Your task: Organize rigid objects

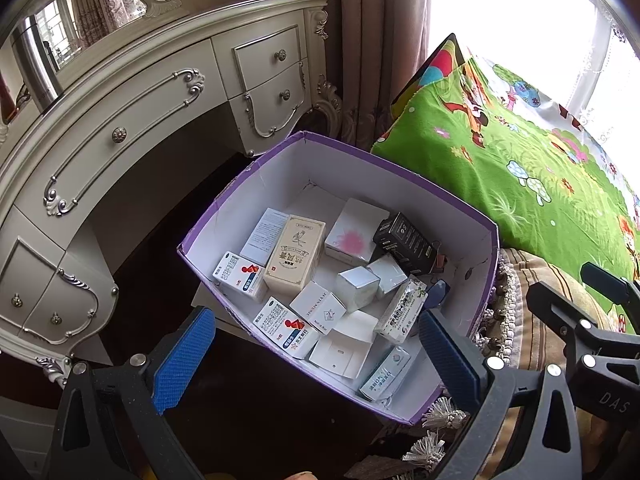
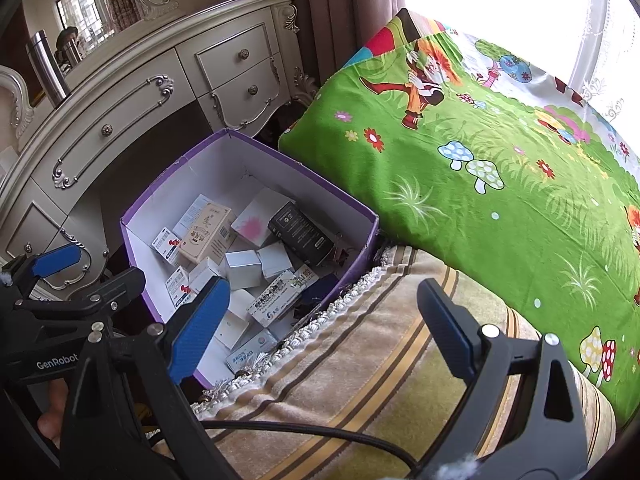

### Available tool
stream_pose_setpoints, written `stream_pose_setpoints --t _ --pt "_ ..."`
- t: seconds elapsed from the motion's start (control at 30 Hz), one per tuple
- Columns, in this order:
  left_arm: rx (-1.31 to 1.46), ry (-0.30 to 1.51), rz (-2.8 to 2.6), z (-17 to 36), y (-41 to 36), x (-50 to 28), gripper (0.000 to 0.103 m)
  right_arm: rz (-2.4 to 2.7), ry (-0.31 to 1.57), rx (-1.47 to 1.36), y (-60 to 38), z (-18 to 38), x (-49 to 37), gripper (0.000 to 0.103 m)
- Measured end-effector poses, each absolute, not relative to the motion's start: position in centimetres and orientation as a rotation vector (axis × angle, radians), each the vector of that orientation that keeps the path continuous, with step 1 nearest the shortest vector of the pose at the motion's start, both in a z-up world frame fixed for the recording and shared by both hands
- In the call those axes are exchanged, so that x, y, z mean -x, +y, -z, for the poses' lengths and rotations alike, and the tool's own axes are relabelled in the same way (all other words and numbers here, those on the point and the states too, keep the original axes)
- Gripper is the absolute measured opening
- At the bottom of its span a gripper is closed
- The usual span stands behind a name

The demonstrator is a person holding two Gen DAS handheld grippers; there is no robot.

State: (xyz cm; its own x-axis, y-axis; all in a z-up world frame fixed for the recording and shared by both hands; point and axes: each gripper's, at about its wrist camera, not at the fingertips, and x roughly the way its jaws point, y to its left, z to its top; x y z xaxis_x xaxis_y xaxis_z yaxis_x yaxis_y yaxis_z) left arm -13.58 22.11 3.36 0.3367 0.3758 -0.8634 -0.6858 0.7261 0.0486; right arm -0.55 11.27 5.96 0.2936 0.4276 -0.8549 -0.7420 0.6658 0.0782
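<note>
- Sitting beside the bed edge, in front of the dresser: a purple-sided carton (image 1: 486,236), white inside, open at the top, also showing from the right wrist (image 2: 152,292).
- Holding a loose jumble of small boxes, none of them squared up.
- Lying near the middle, tilted: a beige box (image 1: 295,254) with a figure drawing, leaning on a white leaflet-print box (image 1: 264,236) behind it.
- Resting toward the far right corner: a black box (image 1: 404,242), just beside a white box with a pink splash (image 1: 354,232).
- Crowding the near left: two white boxes with red-and-blue markings (image 1: 240,276) (image 1: 286,330), one behind the other.
- Sitting in the centre, touching each other: two plain silvery cubes (image 1: 357,286) (image 1: 387,274).
- Leaning along the near right wall: a long green-print box (image 1: 400,312).
- Hovering over the carton's near edge: left gripper (image 1: 316,354), blue pads spread wide, gripping nothing.
- Hanging over the striped bed cover (image 2: 360,364): right gripper (image 2: 320,324), fingers also wide apart and empty, its left pad overlapping the carton's near corner in view.
- Trailing across the striped cover: a black cable (image 2: 320,432).
- Spreading beyond: a green cartoon quilt (image 2: 480,160) with mushrooms and flowers, close against the carton's right wall.
- Standing behind: a cream dresser (image 1: 160,92) with silver handles, curtains (image 1: 368,40) past it.
</note>
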Motion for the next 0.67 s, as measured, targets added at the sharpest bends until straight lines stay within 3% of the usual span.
stream_pose_setpoints --t 0.67 --pt "0.343 0.984 -0.712 -3.60 22.30 13.84 0.103 -0.857 0.986 0.397 11.86 -6.02 1.36 0.096"
